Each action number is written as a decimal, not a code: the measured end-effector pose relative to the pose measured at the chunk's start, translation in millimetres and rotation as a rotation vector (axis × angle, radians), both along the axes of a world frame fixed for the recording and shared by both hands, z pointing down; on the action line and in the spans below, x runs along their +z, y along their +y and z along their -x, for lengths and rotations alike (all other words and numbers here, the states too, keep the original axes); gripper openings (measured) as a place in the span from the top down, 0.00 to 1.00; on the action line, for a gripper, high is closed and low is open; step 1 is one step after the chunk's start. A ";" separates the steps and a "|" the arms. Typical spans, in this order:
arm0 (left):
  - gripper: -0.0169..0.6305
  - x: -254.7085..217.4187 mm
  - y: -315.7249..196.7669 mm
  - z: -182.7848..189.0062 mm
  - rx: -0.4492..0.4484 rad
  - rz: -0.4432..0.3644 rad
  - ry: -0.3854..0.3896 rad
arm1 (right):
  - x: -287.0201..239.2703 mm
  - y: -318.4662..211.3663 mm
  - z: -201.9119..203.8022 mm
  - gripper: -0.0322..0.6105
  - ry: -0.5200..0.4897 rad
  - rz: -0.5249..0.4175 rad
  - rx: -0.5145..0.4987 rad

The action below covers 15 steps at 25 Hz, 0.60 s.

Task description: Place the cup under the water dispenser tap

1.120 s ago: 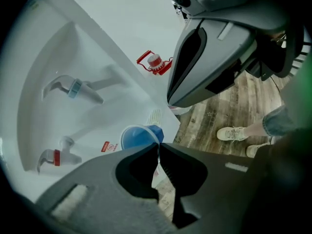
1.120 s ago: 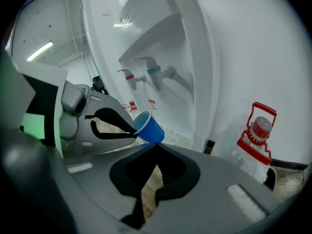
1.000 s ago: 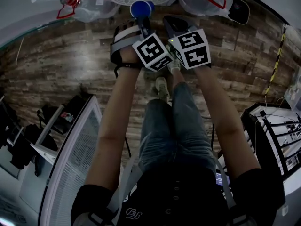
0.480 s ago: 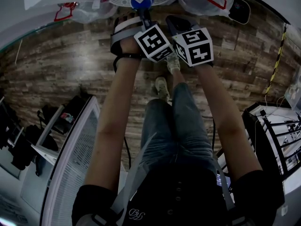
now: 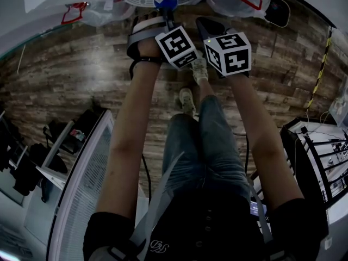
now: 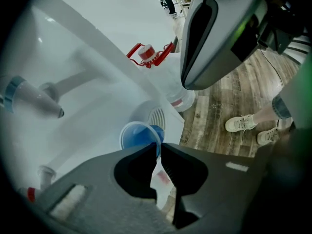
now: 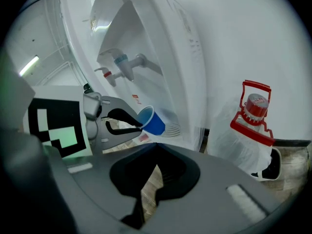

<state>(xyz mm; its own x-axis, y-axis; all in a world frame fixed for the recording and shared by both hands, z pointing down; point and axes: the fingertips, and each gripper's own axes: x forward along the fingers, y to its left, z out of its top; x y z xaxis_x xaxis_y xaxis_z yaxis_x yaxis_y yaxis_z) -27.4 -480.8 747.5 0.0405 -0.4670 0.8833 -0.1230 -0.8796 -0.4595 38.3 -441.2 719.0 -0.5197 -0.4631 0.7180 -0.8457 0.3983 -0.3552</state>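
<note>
At dispenser (image 7: 161, 43) front: cup (image 6: 139, 135) hangs tilted just over grille (image 6: 157, 117), lower than taps (image 7: 119, 62), not yet set down. Left gripper (image 6: 159, 147) pinches cup rim, jaws nearly together and just eased open a little. Right gripper (image 7: 155, 164) closed, empty, close beside. Since 1 s ago both hands and cup moved in toward dispenser. Looks like final placing; the tilt could tip cup if let go now.

The left forearm (image 5: 128, 140) and right forearm (image 5: 261, 137), both bare, reach side by side toward the head view's top centre. The left gripper (image 6: 159, 146) pinches the cup (image 6: 139, 135) by its rim between its fingers (image 6: 187, 167). The right gripper (image 7: 156, 149), just beside it, has its fingers together on nothing.
</note>
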 end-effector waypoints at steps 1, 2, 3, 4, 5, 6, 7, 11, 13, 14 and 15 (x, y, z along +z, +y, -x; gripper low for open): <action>0.92 1.0 -0.4 -0.4 0.008 -0.002 -0.003 | 0.2 -0.4 -1.1 0.96 -0.002 0.001 0.004; 0.92 2.0 -0.5 -0.9 0.015 -0.002 -0.005 | 0.3 -0.5 -1.8 0.96 -0.003 0.001 0.006; 0.89 2.9 -0.3 -1.5 0.021 -0.001 -0.007 | 0.3 -0.1 -2.3 0.96 -0.002 0.000 0.006; 0.88 3.7 -0.1 -2.2 0.026 0.000 -0.009 | 0.2 0.7 -2.6 0.95 -0.002 0.001 0.006; 0.88 4.3 -0.1 -3.0 0.028 -0.001 -0.010 | 0.2 1.7 -3.0 0.95 -0.003 0.001 0.007; 0.88 4.6 -0.4 -3.7 0.029 -0.004 -0.011 | 0.2 2.6 -3.6 0.96 -0.004 0.003 0.008; 0.86 4.4 -1.2 -4.2 0.026 -0.009 -0.011 | 0.1 3.4 -4.1 0.95 -0.005 0.005 0.010; 0.80 1.1 -5.8 -3.2 0.005 -0.024 -0.009 | -1.0 4.5 -6.2 0.96 -0.009 0.012 0.021; 0.72 0.9 -6.7 -2.6 -0.004 -0.027 -0.007 | -1.4 5.2 -7.6 0.95 -0.010 0.014 0.021; 0.69 0.5 -7.0 -2.0 -0.008 -0.029 -0.007 | -1.6 5.4 -7.9 0.96 -0.011 0.013 0.020; 0.66 -0.3 -7.3 -1.1 -0.012 -0.033 -0.008 | -2.0 5.5 -8.2 0.95 -0.014 0.012 0.021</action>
